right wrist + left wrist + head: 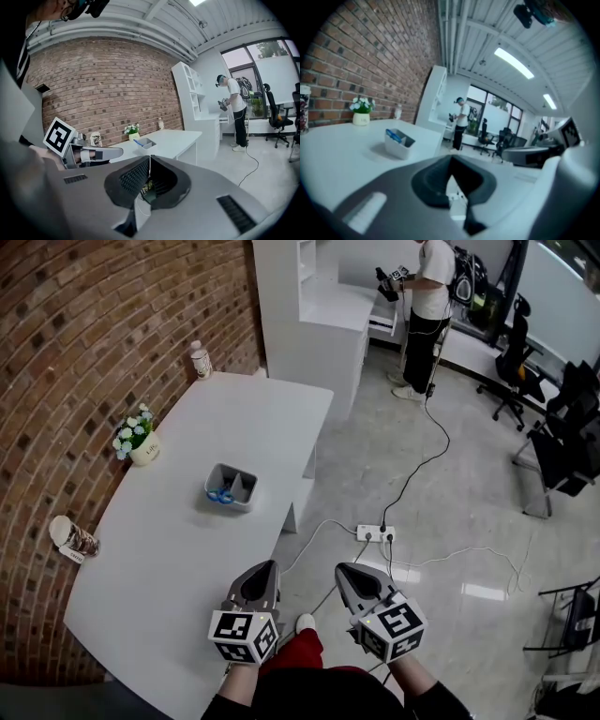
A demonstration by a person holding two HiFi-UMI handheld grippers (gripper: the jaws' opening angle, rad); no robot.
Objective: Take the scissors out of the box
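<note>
A grey box (pixel 231 487) stands near the middle of the white table (pixel 178 549). Blue-handled scissors (pixel 221 495) rest inside it. Both grippers hover by the table's near edge, well short of the box. My left gripper (pixel 266 566) is shut and holds nothing. Beside it, over the floor, my right gripper (pixel 345 570) also has its jaws together and empty. The left gripper view has the box (pixel 399 143) ahead to the left, with the scissors (pixel 393 135) poking up. In the right gripper view the box (pixel 146 143) and scissors (pixel 137 141) lie far ahead, past the left gripper (pixel 101 153).
A flower pot (pixel 142 448), a bottle (pixel 200 360) and a toppled cup (pixel 73 538) sit along the brick-wall side of the table. Beyond the table rises a white cabinet (pixel 309 315), where a person (pixel 427 306) stands. A power strip (pixel 375 533) and cables lie on the floor.
</note>
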